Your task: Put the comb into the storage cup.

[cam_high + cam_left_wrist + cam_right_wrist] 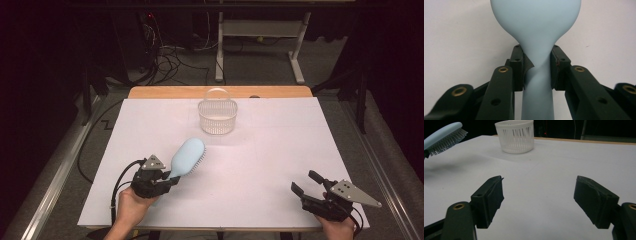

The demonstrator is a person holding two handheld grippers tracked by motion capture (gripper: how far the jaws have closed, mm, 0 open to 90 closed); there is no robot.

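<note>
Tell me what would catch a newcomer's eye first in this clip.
The pale blue plastic hairbrush stands out at the table's near left, its neck clamped in the left gripper, bristles facing down and to the right. Beyond it, near the far edge of the white table sheet, sits a small white slotted plastic basket. The right gripper rests open at the near right corner.

The hairbrush looks like smooth, matt pale-blue plastic, with stiff pale bristles along its underside. The basket is white slotted plastic, slightly translucent, with a thin clear-looking handle. The table carries a matt white covering, paper-like, and bare wood shows at its far edge. The left gripper has matt black plastic jaws with brass-coloured rivets and a dull grey metal plate.
</note>
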